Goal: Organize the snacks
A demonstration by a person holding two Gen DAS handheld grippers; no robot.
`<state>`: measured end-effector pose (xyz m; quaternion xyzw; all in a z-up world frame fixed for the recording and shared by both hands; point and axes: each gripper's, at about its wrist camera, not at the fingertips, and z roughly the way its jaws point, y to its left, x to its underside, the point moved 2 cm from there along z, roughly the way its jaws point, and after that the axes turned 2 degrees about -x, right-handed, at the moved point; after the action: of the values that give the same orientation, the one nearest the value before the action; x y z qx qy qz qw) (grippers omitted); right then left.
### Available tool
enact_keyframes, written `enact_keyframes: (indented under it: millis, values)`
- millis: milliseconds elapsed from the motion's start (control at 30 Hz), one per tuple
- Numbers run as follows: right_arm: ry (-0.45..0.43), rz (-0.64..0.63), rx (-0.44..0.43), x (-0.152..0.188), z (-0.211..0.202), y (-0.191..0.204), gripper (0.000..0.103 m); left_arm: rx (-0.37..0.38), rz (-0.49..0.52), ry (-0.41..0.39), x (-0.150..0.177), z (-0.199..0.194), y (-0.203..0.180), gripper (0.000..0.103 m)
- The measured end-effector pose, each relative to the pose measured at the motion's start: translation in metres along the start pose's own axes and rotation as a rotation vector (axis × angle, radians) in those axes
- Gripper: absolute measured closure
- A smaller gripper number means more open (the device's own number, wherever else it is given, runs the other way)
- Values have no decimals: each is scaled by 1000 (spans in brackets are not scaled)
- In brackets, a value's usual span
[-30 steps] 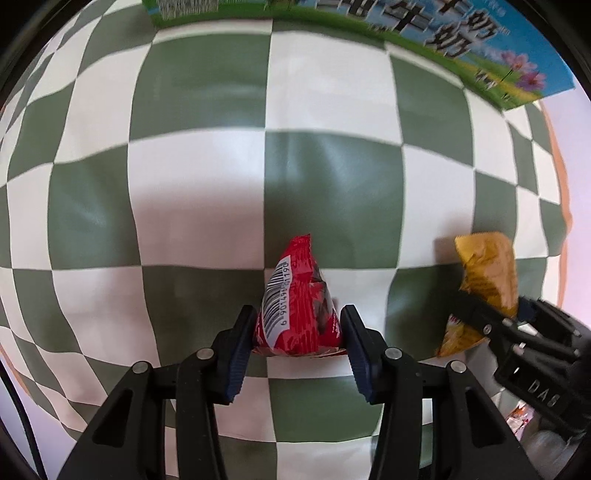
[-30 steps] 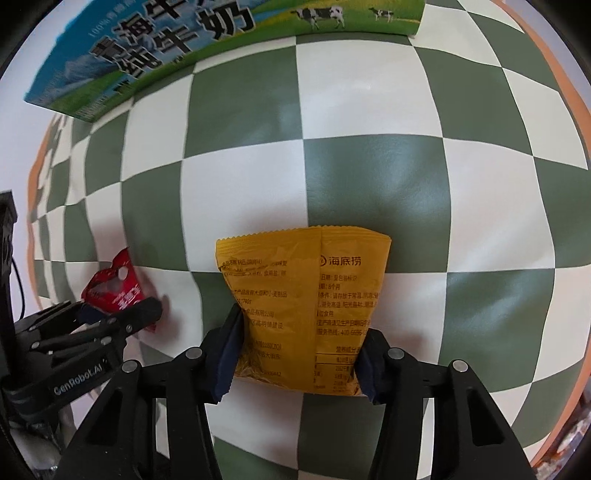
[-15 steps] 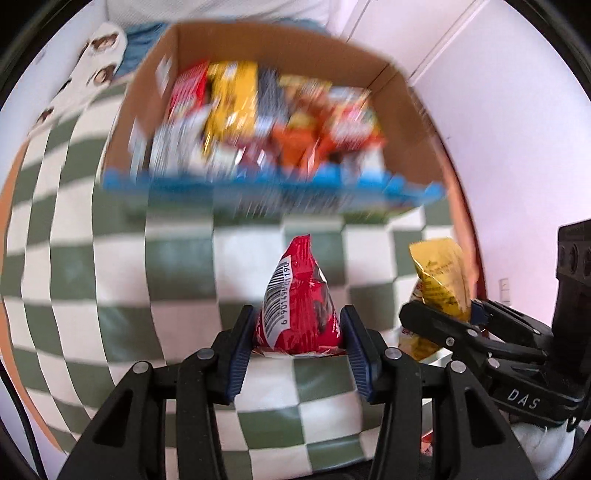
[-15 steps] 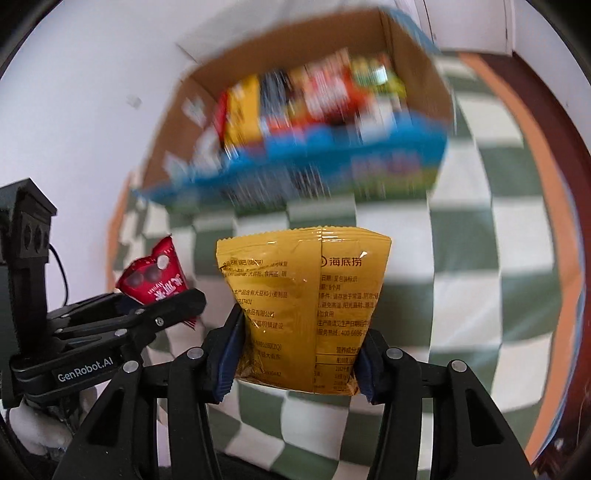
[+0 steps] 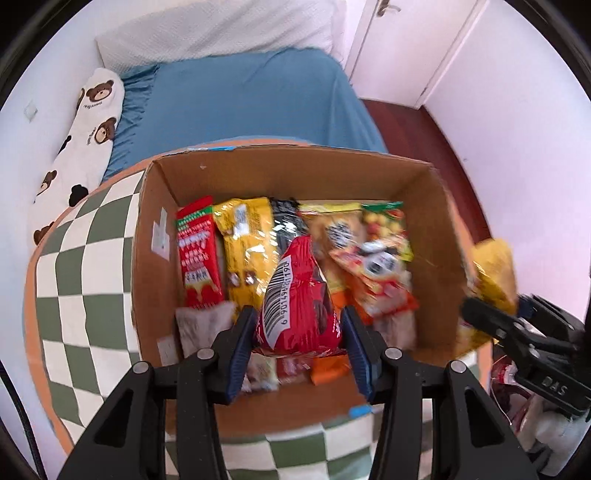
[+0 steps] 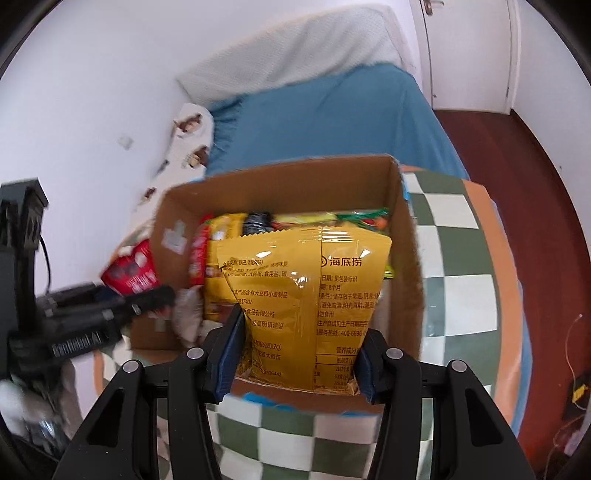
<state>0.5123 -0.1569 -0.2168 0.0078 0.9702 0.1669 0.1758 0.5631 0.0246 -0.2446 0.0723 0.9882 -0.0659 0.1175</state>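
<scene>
My left gripper (image 5: 297,339) is shut on a red snack packet (image 5: 295,302) with a white barcode, held above the open cardboard box (image 5: 258,177). My right gripper (image 6: 295,354) is shut on a yellow snack bag (image 6: 310,295), held over the same box (image 6: 406,229). The box holds several snack packs standing in a row. In the left wrist view the right gripper (image 5: 491,317) with the yellow bag (image 5: 495,273) is just outside the box's right wall. In the right wrist view the left gripper (image 6: 147,291) with the red packet (image 6: 129,273) is at the box's left.
The box stands on a green-and-white checkered table (image 5: 85,258) with an orange rim. Behind it is a bed with a blue sheet (image 5: 251,99), a white blanket (image 5: 221,29) and a bear-print pillow (image 5: 81,136). Dark red floor (image 6: 524,184) lies to the right.
Both grippers have risen from the tabletop with their packets and moved forward over the box. The view now looks down into the box and at the bed behind.
</scene>
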Motion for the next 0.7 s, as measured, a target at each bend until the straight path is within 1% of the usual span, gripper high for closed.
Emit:
enact_keyframes:
  millis: [67, 133, 167, 200, 233, 267, 300, 333, 400, 500, 533, 700]
  values:
    - [35, 13, 14, -1, 11, -9, 49, -32, 0, 32, -11, 19, 8, 59]
    - [64, 27, 21, 4, 18, -17, 48, -38, -9, 66, -14, 33, 14, 58]
    - [93, 41, 26, 9, 24, -21, 46, -46, -18, 95, -17, 44, 19, 57]
    - [123, 68, 28, 13, 31, -27, 44, -58, -27, 116, -19, 52, 22, 54]
    - [138, 88, 26, 17, 37, -31, 35, -63, -37, 139, -20, 59, 25, 51]
    - [144, 101, 31, 20, 41, -36, 24, -57, -55, 161, -21, 67, 29, 50]
    - [147, 106, 48, 22, 45, -39, 19, -52, -66, 167, -22, 69, 31, 44]
    - [147, 110, 51, 23, 46, -41, 13, -52, -71, 169, -22, 72, 33, 31]
    - [147, 125, 44, 26, 48, -43, 12, -66, -72, 152, -21, 73, 34, 19]
    - [141, 114, 60, 25, 49, -39, 7, -93, -63, 131, -16, 70, 31, 15]
    - [136, 108, 70, 24, 50, -38, 6, -92, -67, 128, -14, 69, 31, 10]
    - [103, 83, 127, 19, 48, -31, 6, -78, -94, 83, 0, 58, 28, 1]
